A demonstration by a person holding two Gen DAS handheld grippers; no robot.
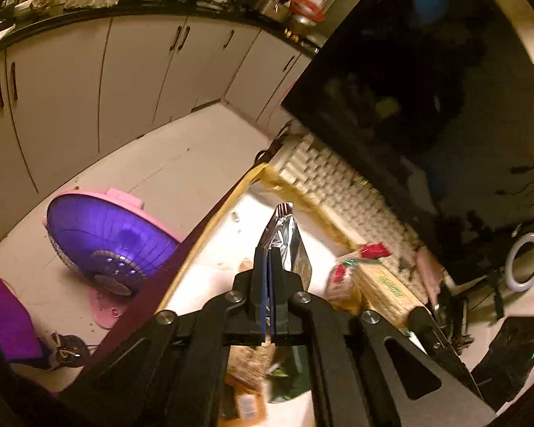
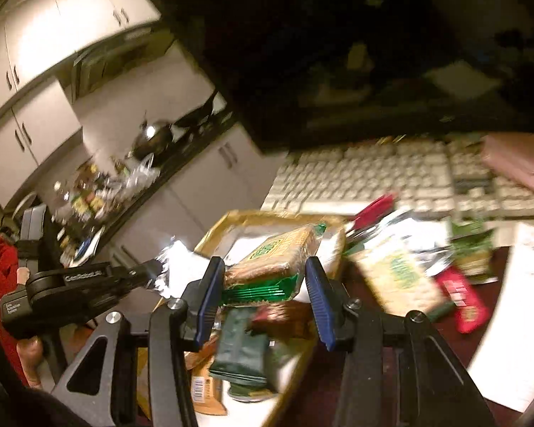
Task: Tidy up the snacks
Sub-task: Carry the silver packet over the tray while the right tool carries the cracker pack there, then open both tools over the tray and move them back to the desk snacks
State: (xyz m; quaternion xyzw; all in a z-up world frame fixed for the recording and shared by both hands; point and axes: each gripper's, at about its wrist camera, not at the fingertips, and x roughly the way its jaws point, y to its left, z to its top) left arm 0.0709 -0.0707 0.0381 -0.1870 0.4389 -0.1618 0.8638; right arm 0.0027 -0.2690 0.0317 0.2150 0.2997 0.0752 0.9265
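Kitchen cabinets behind, cluttered desk below: left gripper (image 1: 270, 259) is clamped on a silver packet (image 1: 288, 245) above the gold-rimmed tray (image 2: 231, 217). Right gripper (image 2: 263, 277), wide open, brackets a cracker pack (image 2: 277, 252). Several snacks lie right, unsorted; I'd say roughly halfway.

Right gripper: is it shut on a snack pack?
No. In the right wrist view the right gripper stands open, its blue pads wide apart, with the biscuit pack lying beyond them ungripped.
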